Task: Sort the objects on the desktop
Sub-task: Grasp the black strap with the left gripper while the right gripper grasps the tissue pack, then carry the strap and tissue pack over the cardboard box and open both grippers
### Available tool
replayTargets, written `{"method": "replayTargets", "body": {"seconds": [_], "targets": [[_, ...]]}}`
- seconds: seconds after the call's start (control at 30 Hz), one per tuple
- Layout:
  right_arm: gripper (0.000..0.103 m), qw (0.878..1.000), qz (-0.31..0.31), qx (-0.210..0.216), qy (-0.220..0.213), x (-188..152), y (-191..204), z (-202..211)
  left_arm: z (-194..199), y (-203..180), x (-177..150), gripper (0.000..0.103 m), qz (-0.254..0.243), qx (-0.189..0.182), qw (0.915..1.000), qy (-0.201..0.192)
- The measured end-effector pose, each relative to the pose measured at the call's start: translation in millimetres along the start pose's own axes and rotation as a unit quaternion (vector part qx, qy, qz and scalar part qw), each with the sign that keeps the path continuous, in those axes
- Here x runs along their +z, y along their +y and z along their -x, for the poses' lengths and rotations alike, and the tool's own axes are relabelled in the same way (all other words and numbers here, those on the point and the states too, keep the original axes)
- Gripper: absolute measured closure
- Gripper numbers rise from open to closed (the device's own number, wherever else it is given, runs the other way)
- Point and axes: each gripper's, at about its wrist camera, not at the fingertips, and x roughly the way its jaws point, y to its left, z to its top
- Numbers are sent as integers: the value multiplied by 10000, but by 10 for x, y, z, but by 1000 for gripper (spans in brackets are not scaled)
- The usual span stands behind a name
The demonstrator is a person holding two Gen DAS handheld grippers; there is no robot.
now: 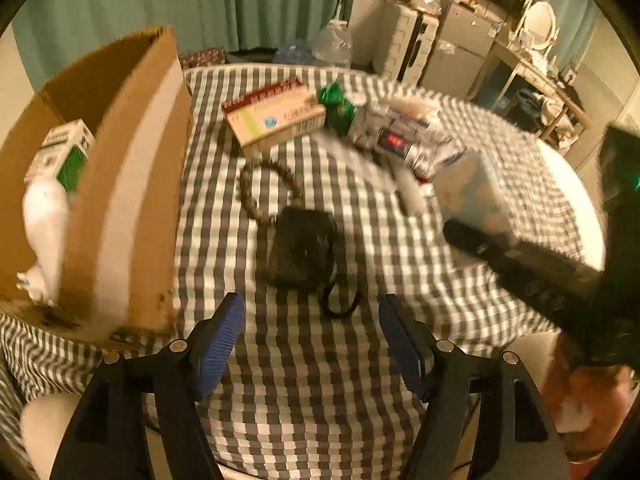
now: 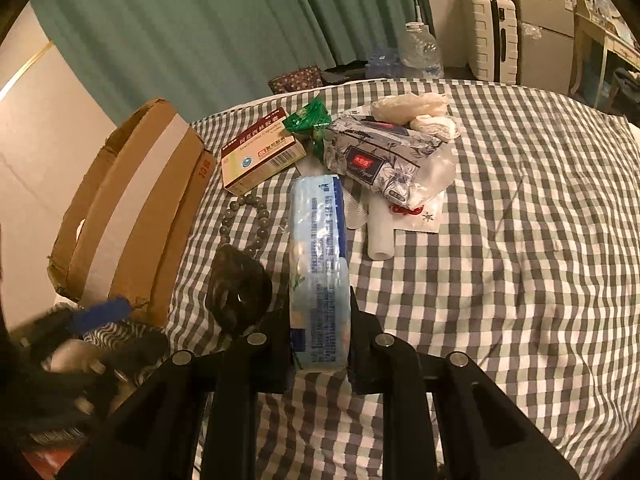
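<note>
The right gripper [image 2: 320, 344] pinches a pale blue wipes pack [image 2: 318, 264] at lower centre of its view, above the checked cloth [image 2: 500, 240]. The left gripper [image 1: 312, 344] has its 2 blue pads [image 1: 218, 344] spread, nothing between them, over a black pouch [image 1: 302, 248]. The cardboard box [image 1: 132, 184] stands at the left, holding a green-and-white carton [image 1: 64, 152].

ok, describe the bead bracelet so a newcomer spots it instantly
On the checked cloth, look just right of the cardboard box. Below the medicine box and touching the black pouch lies the bracelet: the only ring of round grey-green beads.
</note>
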Motion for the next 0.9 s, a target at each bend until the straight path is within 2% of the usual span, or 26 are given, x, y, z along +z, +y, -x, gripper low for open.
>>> {"method": "replayTargets", "body": {"seconds": [0.13,0.23,0.33,0.43,0.47,0.5,0.53,0.7,0.9], "targets": [[84,10000,-69,41,0,-16,-84,-4,-247,-107,64,29,-154,-16,9998,148],[84,9999,-126,17,44,-1,-163,-47,-465,-130,201,24,-194,10,9995,244],[84,9996,-262,103,96,18,-260,-86,-673,-86,317,24,-70,154,9993,341],[84,9993,-319,161,127,39,-316,-129,-821,5,380,24,250,524,9980,234],[83,9993,-323,151,135,44,-325,-142,-861,36,379,27,349,526,9977,230],[83,9993,-327,135,144,48,-332,-155,-892,57,371,53,402,479,9977,253],[83,9993,-339,102,141,53,-341,-169,-923,70,358,66,413,420,9978,290],[83,9994,-337,-31,41,92,-365,-176,-764,95,312,67,416,275,9987,105],[83,9988,-481,-10,-49,55,-365,-46,-200,112,384,67,430,26,9981,-444]]}}
